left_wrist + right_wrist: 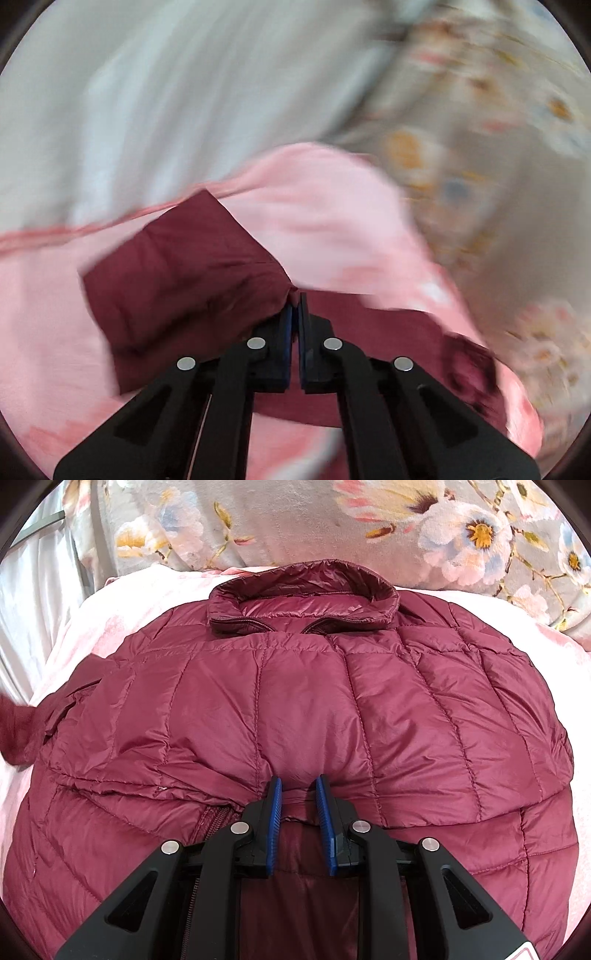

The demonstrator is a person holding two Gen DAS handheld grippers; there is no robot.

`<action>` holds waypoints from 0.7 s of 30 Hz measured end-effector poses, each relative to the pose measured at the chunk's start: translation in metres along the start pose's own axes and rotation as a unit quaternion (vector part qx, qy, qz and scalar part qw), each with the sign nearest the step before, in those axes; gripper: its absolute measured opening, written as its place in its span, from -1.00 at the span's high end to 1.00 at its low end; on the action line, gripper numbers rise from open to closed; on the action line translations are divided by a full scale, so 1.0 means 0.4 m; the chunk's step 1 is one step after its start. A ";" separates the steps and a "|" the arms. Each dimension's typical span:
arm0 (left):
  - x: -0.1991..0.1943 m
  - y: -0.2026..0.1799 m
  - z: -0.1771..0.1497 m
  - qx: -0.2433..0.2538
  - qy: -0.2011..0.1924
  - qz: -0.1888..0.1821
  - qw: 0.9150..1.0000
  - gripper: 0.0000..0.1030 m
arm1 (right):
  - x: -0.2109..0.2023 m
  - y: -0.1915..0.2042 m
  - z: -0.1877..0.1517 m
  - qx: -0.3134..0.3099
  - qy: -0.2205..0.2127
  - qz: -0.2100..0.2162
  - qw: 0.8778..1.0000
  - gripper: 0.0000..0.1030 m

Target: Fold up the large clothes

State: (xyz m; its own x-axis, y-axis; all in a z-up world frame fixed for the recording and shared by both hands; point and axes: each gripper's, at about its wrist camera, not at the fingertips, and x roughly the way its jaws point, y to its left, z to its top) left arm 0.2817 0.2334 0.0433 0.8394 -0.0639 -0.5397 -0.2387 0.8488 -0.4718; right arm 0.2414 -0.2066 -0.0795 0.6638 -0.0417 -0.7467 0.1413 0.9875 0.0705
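Black two-finger left gripper (294, 301) pinching a sleeve of the maroon quilted puffer jacket (295, 701).
Right gripper (298, 786), partly closed, is clamping jacket fabric below the collar (303, 590); no containers.

Both wrist views look steeply down, close over the same maroon jacket (314, 709).

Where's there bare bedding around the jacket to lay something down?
Bare pink blanket runs along the maroon jacket on its left, toward the white sheet, with a thin strip by the floral cover behind the collar. The jacket fills the middle.
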 end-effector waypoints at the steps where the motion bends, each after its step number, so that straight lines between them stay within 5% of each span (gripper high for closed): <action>1: -0.011 -0.065 -0.006 0.021 -0.001 -0.023 1.000 0.98 | -0.004 -0.003 0.000 0.004 -0.001 0.001 1.000 0.58; 7: -0.048 -0.463 -0.160 0.155 0.048 -0.162 0.974 0.97 | -0.083 -0.073 -0.013 0.048 -0.024 0.000 0.999 0.21; 12: 0.018 -0.664 -0.417 0.225 0.140 -0.205 0.942 0.92 | -0.146 -0.173 -0.045 0.073 -0.026 -0.036 0.996 0.09; 14: 0.055 -0.690 -0.509 0.236 0.177 -0.204 0.933 0.63 | -0.163 -0.211 -0.063 0.086 -0.023 -0.038 0.995 0.07; 15: 0.073 -0.694 -0.564 0.239 0.199 -0.200 0.929 0.21 | -0.171 -0.232 -0.072 0.092 -0.020 -0.040 0.995 0.04; 16: 0.077 -0.687 -0.593 0.238 0.207 -0.198 0.928 -0.10 | -0.178 -0.248 -0.078 0.095 -0.018 -0.041 0.994 0.03; 21: 0.041 -0.593 -0.568 0.197 0.191 -0.205 0.939 -0.25 | -0.211 -0.294 -0.071 0.108 -0.021 -0.028 0.994 -0.15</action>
State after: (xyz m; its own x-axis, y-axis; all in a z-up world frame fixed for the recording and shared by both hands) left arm 0.2411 -0.0881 -0.0119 0.5661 -0.5483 -0.6155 0.3295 0.8350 -0.4408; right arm 0.1479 -0.3149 -0.0433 0.6804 -0.1074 -0.7250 0.3304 0.9279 0.1725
